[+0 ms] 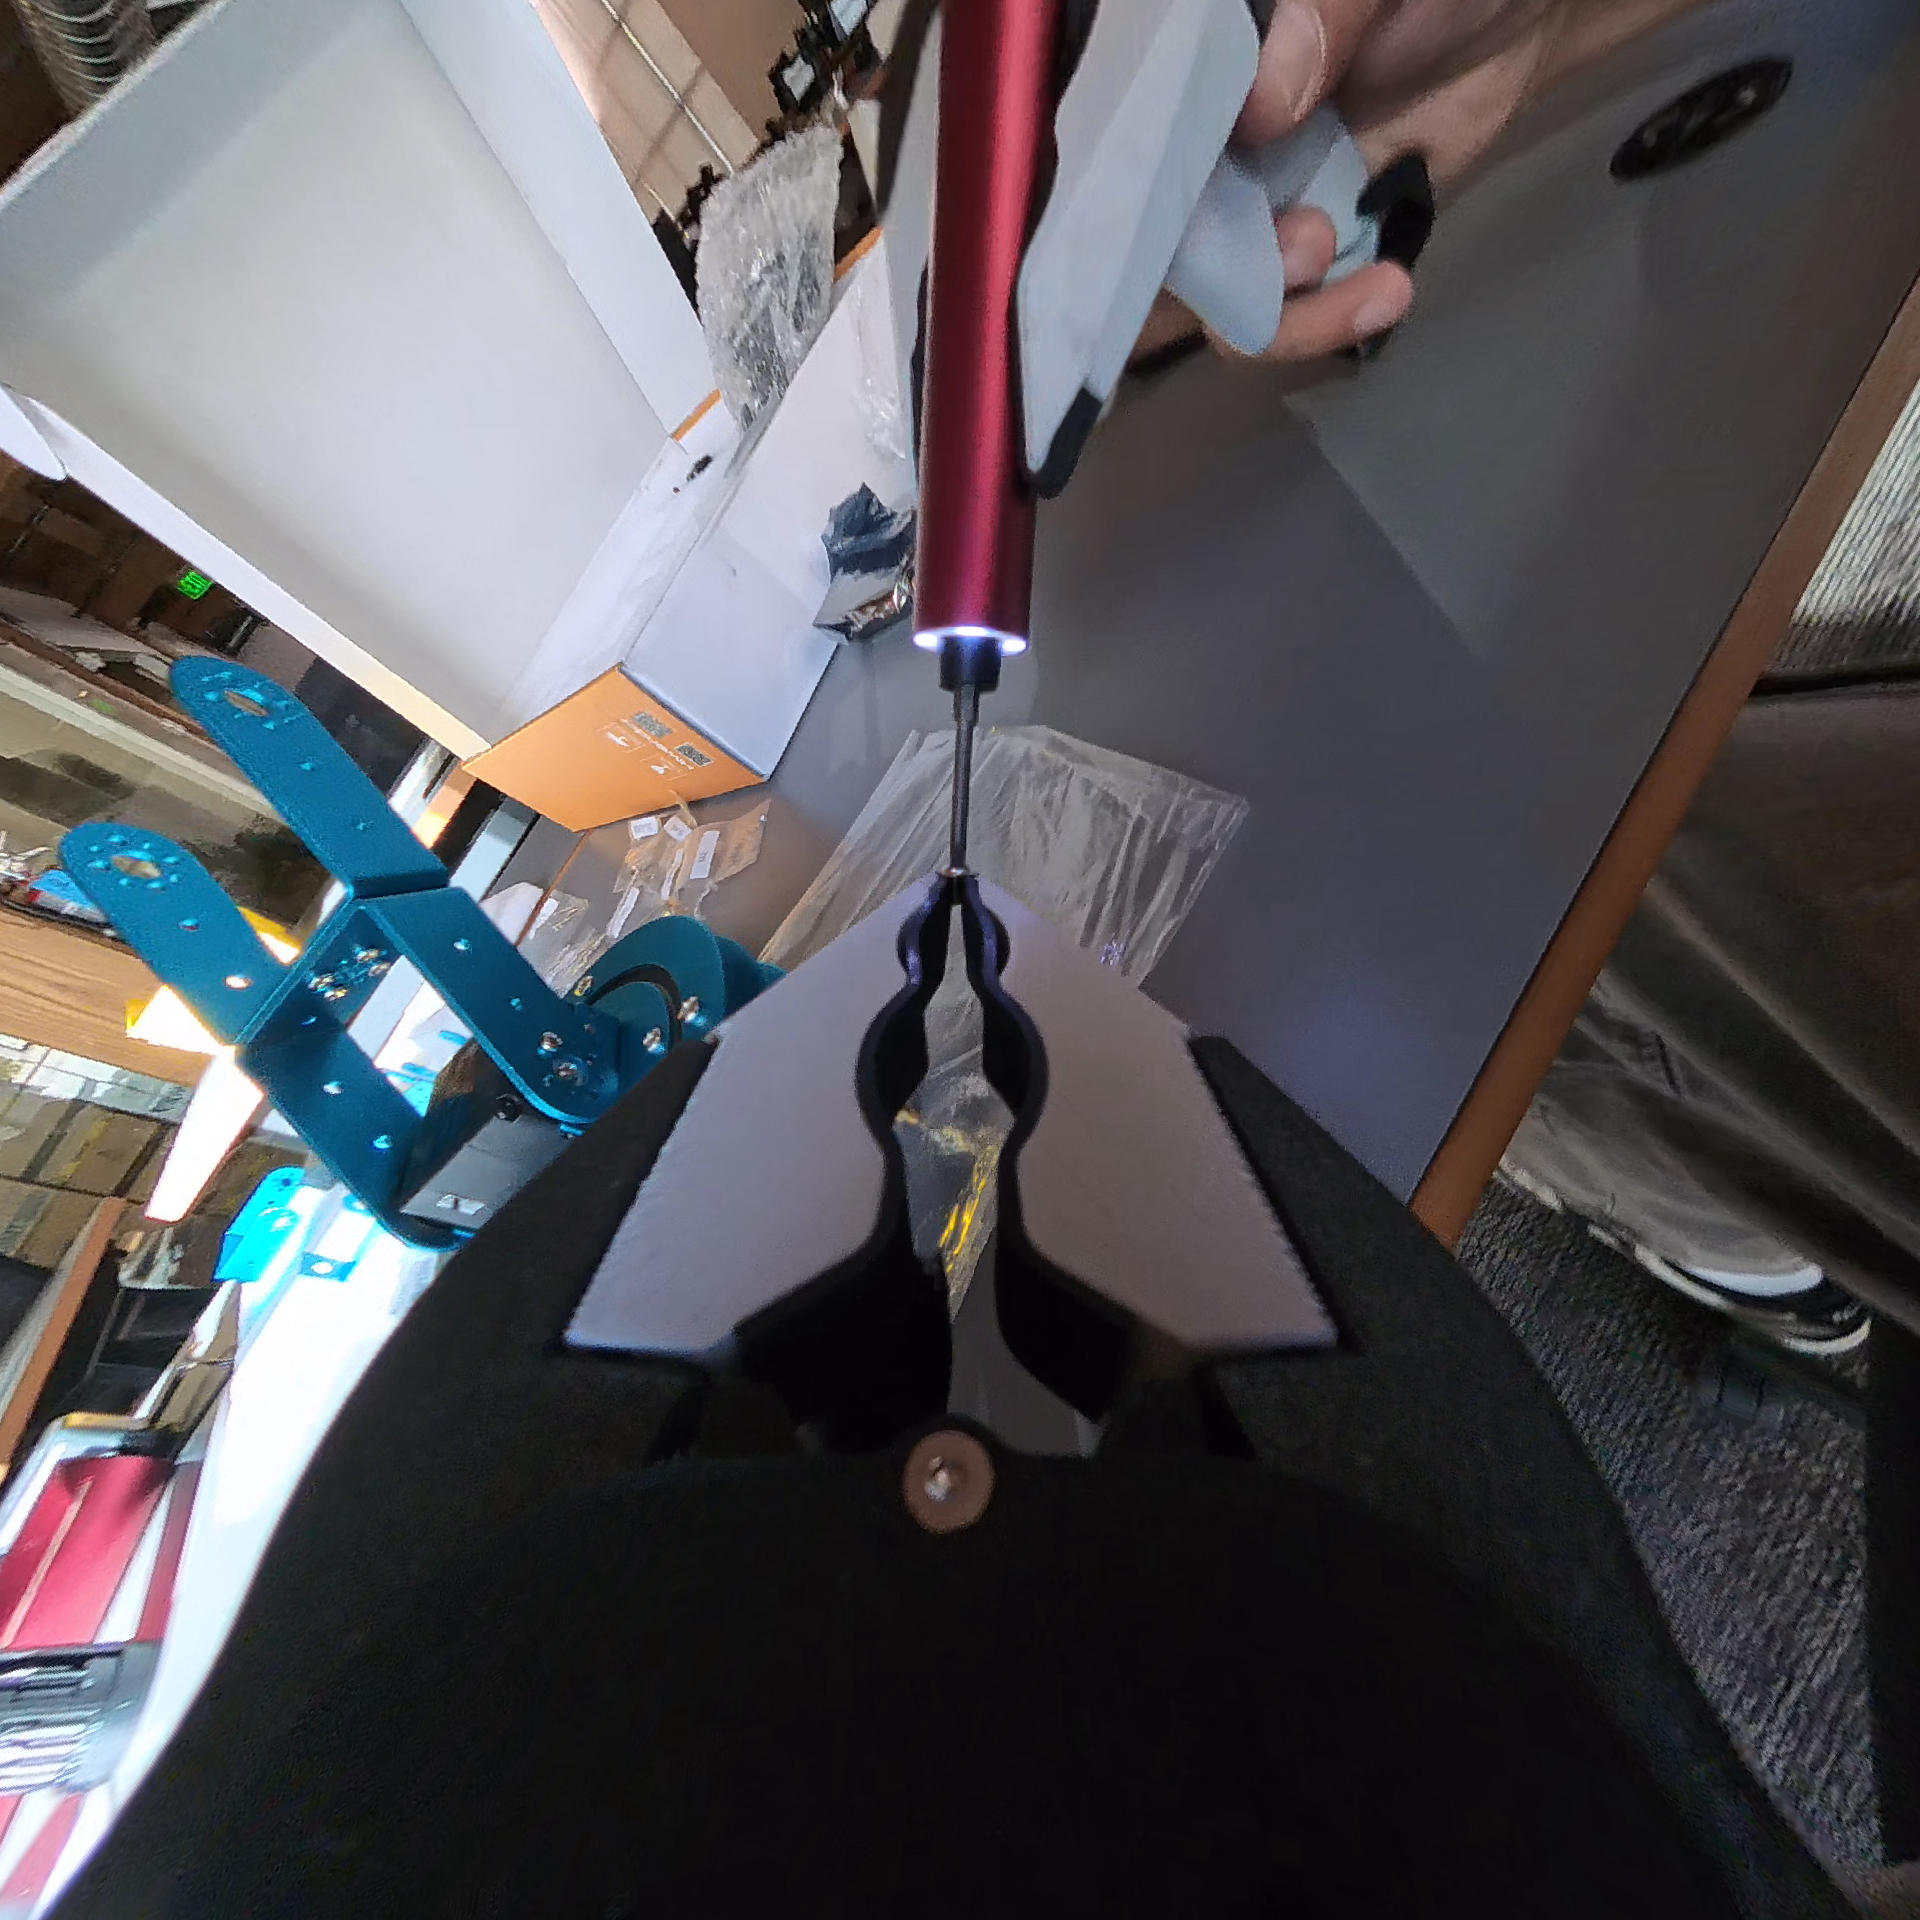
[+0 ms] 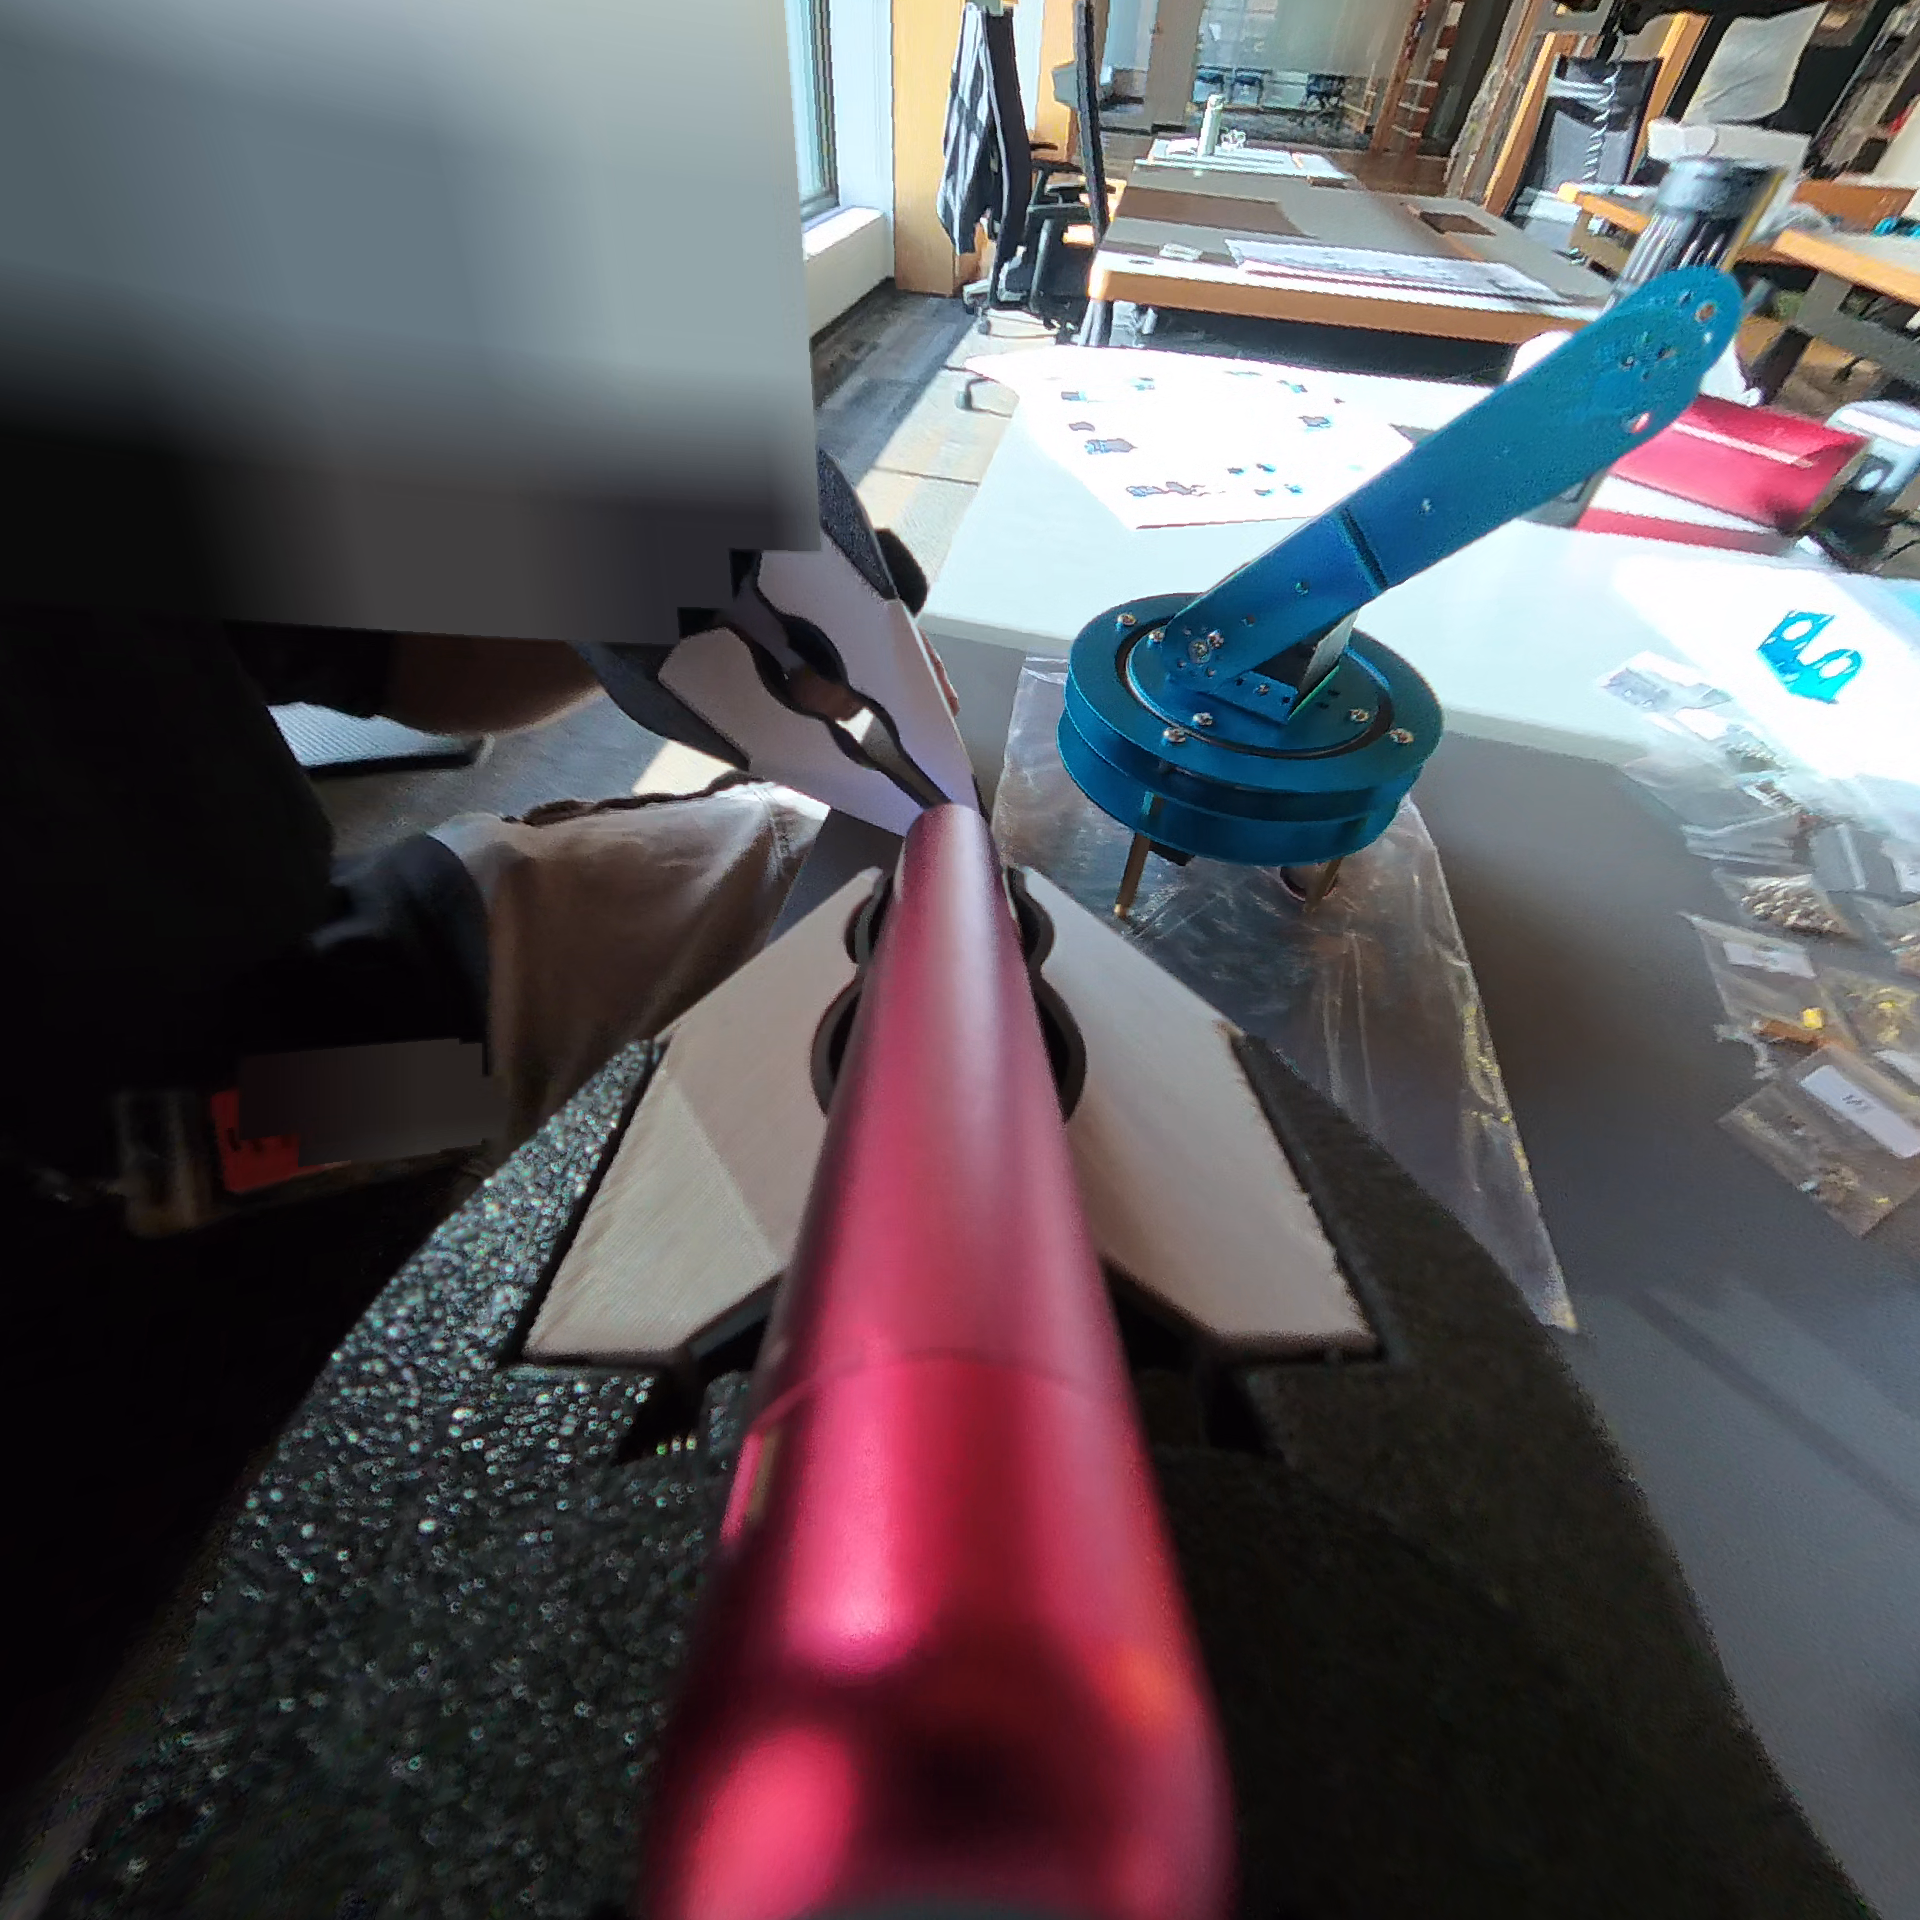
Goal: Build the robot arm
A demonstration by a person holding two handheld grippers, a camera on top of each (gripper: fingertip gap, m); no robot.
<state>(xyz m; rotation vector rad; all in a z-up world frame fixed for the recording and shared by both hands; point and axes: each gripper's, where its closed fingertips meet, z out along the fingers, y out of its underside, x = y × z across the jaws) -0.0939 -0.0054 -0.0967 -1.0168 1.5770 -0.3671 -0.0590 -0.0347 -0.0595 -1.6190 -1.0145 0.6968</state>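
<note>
My left gripper (image 1: 956, 891) is shut, pinching a small silver screw (image 1: 954, 870) at its fingertips. A red electric screwdriver (image 1: 982, 312) with a lit ring at its nose comes in from above, and its thin bit (image 1: 964, 779) meets the screw head. My right gripper (image 2: 948, 894) is shut on the screwdriver's red barrel (image 2: 935, 1299), which runs forward between its white fingers (image 2: 717, 1122). In the right wrist view the left gripper (image 2: 920, 795) sits just past the screwdriver's nose, which hides the bit and the screw. A bare hand (image 1: 1351, 208) holds the right gripper.
A blue metal turntable base with a bracket arm (image 2: 1247, 717) stands on a clear plastic bag (image 2: 1351, 987) on the grey table (image 2: 1714, 1351), to the right of both grippers. Small bags of hardware (image 2: 1829, 1101) lie far right. White and orange boxes (image 1: 665, 665) stand behind. The table edge (image 1: 1662, 790) and a person's legs are close. Tip to tip, the grippers are about 7 cm apart.
</note>
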